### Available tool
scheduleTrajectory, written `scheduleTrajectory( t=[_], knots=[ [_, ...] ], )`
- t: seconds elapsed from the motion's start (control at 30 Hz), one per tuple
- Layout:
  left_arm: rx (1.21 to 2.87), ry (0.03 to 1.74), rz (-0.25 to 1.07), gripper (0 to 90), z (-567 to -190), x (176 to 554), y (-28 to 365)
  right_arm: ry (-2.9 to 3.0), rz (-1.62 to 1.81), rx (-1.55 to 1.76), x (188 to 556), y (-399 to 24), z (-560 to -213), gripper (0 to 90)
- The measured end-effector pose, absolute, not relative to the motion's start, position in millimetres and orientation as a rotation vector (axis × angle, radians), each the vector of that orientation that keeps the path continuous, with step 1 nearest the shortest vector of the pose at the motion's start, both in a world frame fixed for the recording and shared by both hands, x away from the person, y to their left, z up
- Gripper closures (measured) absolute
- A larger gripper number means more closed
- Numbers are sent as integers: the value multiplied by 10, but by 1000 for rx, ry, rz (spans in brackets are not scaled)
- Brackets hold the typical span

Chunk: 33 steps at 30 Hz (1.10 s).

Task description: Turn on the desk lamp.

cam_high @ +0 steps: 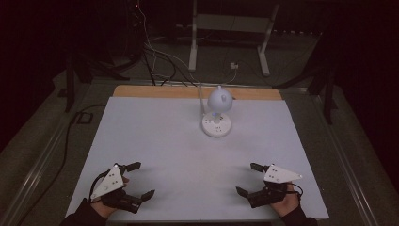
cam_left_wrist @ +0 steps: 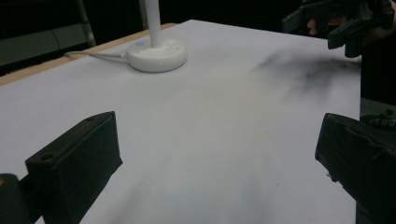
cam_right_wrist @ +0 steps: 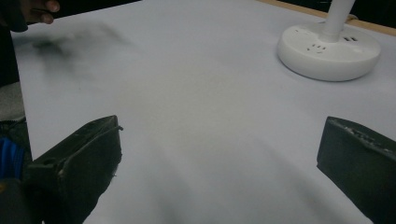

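Observation:
A white desk lamp [cam_high: 217,113] stands at the back middle of the white table top [cam_high: 164,146]. It has a round base with sockets [cam_right_wrist: 328,51], a thin stem and a round head. Its base [cam_left_wrist: 156,54] also lies far ahead in the left gripper view, cord trailing left. My left gripper [cam_high: 140,180] rests near the front left edge, jaws wide apart and empty. At the front right my right gripper [cam_high: 248,178] is open too, nothing between its jaws. The right gripper [cam_left_wrist: 337,21] also appears at the top right of the left gripper view.
A wooden strip [cam_high: 155,91] borders the table's far edge. Behind it, cables [cam_high: 155,61] lie on the dark floor beside a white metal stand [cam_high: 228,33]. A black cable [cam_high: 70,136] runs down the left side. The room is dim.

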<state>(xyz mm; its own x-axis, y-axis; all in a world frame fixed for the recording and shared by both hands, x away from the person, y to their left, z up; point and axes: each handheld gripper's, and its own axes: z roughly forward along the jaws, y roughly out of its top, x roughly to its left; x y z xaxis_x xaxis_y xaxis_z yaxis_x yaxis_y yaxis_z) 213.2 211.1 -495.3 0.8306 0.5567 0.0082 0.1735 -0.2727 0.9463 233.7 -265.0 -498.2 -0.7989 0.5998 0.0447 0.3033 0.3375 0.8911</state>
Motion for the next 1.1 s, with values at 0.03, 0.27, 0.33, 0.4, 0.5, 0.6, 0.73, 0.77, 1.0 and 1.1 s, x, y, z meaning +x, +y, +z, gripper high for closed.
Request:
scheduleTrajectory(
  t=[0.03, 0.27, 0.33, 0.4, 0.5, 0.6, 0.73, 0.77, 1.0, 1.1],
  knots=[
    [1837, 555, 406, 5, -4951, 2130, 2112, 2323, 1432, 802, 2341, -2629, -4987, 0],
    [1829, 564, 407, 5, -4951, 2128, 2113, 2366, 1441, 825, 2336, -2589, -4963, 0],
    [1828, 567, 408, 5, -4950, 2129, 2116, 2369, 1438, 822, 2332, -2579, -4954, 0],
    [1825, 566, 408, 5, -4948, 2130, 2118, 2387, 1447, 825, 2331, -2563, -4936, 0],
    [1828, 566, 407, 5, -4951, 2128, 2117, 2390, 1465, 826, 2326, -2533, -4892, 0],
    [1827, 564, 409, 5, -4950, 2127, 2120, 2392, 1475, 822, 2325, -2513, -4869, 0],
    [1827, 565, 407, 5, -4951, 2128, 2117, 2406, 1490, 801, 2339, -2468, -4806, 0],
    [1827, 564, 407, 5, -4952, 2128, 2115, 2406, 1490, 801, 2339, -2468, -4806, 0],
    [1832, 563, 407, 5, -4954, 2128, 2115, 2410, 1527, 792, 2378, -2457, -4739, 0],
    [1828, 563, 406, 5, -4951, 2125, 2113, 2393, 1534, 784, 2395, -2456, -4700, 0]
  ],
)
